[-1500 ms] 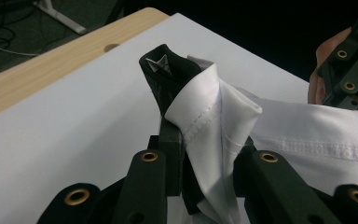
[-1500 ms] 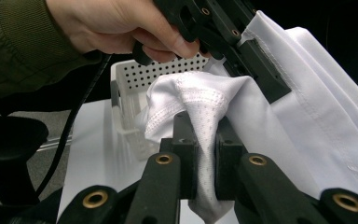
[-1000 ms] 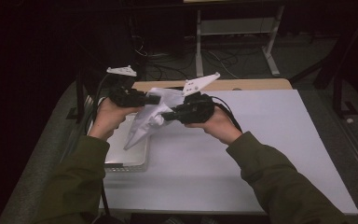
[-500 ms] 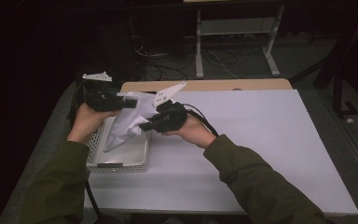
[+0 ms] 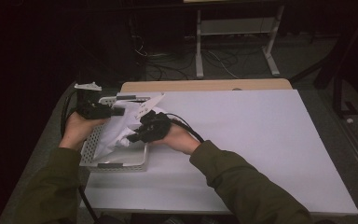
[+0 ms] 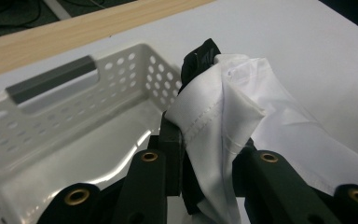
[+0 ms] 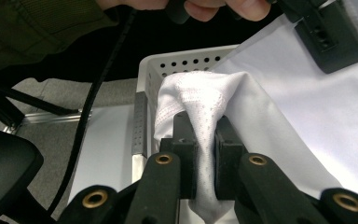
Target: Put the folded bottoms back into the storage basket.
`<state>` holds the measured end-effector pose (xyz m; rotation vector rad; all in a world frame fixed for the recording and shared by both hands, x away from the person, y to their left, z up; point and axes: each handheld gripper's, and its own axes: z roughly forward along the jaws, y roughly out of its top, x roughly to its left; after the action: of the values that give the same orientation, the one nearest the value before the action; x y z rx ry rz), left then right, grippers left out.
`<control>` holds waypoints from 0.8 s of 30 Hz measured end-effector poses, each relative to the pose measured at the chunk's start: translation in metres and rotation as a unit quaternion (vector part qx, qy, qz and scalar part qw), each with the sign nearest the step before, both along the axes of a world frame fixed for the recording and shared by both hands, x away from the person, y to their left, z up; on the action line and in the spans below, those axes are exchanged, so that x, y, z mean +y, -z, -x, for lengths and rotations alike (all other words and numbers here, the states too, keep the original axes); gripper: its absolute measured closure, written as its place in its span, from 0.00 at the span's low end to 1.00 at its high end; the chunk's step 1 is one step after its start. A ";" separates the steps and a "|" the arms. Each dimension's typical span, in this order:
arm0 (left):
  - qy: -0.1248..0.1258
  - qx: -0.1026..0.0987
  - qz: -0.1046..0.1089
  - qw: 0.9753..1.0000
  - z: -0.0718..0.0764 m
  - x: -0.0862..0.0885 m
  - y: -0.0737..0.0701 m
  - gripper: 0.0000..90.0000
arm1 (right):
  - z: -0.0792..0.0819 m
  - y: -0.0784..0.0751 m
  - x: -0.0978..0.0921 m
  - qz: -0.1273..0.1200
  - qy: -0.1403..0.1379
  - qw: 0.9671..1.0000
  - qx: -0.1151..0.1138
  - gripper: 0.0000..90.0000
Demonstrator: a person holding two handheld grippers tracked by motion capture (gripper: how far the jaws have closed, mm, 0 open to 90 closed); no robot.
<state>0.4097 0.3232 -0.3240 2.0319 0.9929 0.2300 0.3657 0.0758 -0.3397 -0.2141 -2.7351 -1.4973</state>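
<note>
Basket point(image 5: 89, 156) left — bare tabletop point(image 5: 261, 140) right

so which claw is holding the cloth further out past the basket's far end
The left claw: it grips the cloth beyond the basket's far rim, while the right claw pinches it above the basket's right side.

Left black two-jaw gripper point(image 5: 103, 110) and right black two-jaw gripper point(image 5: 142, 132), both clamped, held over the table's left edge.

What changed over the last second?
Both grippers, left and right, carried the white cloth leftward from above the table to over the basket, and it now hangs into it. Both kept their fingers clamped on the cloth; the basket stayed put.
</note>
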 end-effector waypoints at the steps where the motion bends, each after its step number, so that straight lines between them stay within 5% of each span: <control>1: -0.003 0.001 0.000 1.000 0.000 0.002 0.001 0.82 | 0.000 0.002 0.003 0.003 -0.001 1.000 0.002 0.91; 19: -0.041 0.028 -0.024 0.998 -0.004 0.023 0.040 0.82 | 0.001 0.035 0.013 0.064 -0.019 0.998 0.012 0.87; 24: -0.044 0.032 -0.037 0.998 -0.008 0.020 0.049 0.82 | 0.001 0.040 0.004 0.061 -0.020 0.998 0.027 0.73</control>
<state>0.4177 0.3430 -0.3732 2.0750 1.1307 0.2535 0.3651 0.0798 -0.3801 -0.1971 -2.7739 -1.2965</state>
